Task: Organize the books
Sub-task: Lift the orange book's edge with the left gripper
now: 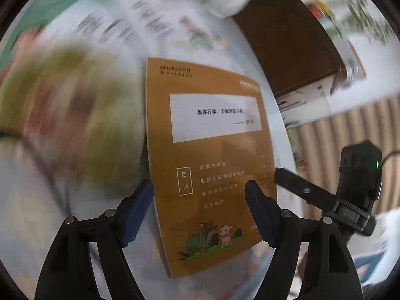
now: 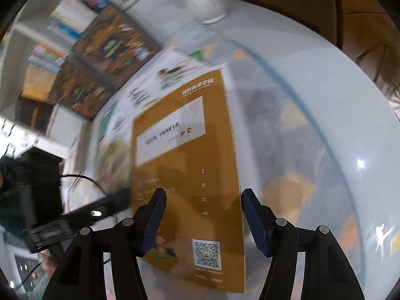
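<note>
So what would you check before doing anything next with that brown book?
1. Brown book in view of both cameras: ok.
2. Left gripper jaws apart, book between them: ok.
3. Right gripper jaws apart, book between them: ok.
4. Pads actually pressing on the book: cannot tell.
5. Surroundings sharp enough to pick a spot: not ok, heavily blurred.
6. Bookshelf in sight: ok, upper left in the right wrist view.
</note>
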`<state>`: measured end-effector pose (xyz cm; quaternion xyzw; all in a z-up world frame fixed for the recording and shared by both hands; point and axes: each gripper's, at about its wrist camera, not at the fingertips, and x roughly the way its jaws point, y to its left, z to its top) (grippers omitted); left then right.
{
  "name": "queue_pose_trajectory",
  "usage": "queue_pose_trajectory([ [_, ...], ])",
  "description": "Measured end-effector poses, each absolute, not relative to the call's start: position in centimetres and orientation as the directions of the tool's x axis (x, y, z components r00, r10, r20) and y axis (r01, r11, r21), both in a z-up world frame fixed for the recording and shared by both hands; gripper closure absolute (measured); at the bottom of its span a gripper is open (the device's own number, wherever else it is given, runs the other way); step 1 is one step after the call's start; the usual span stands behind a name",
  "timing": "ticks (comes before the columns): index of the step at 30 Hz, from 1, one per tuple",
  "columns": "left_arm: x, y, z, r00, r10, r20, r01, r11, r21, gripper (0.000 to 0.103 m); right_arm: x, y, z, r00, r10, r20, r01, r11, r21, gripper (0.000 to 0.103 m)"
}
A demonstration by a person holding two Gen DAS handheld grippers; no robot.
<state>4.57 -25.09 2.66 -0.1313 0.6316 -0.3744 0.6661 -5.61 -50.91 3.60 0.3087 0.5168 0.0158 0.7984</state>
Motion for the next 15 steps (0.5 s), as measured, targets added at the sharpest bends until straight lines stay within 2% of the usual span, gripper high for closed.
queue_pose_trajectory([
  [2, 3.4, -22.3, 2.3, -0.087, -0.693, -0.716, 0.264, 0.677, -0.687, 0.030, -6.6, -49.4, 4.5, 0.474, 0.369, -0.800, 0.255, 0.811, 0.526, 0.040],
  [7, 0.5, -15.6, 2.3, -0.033, -0.699, -0.715, 0.149, 0.704, -0.695, 0.030, -7.5, -45.2, 3.3, 0.407, 0.493, -0.769, 0.194, 0.776, 0.600, 0.040],
  [12, 0.2, -11.3, 2.2, 0.043, -0.646, -0.762, 0.115, 0.761, -0.638, 0.030, -7.9, -39.2, 1.5, 0.310, 0.573, -0.759, 0.144, 0.760, 0.633, 0.040],
  [15, 0.2, -9.0, 2.0, 0.050, -0.662, -0.748, 0.075, 0.750, -0.658, 0.030, -8.0, -36.4, 0.2, 0.265, 0.591, -0.762, 0.169, 0.750, 0.640, 0.041],
])
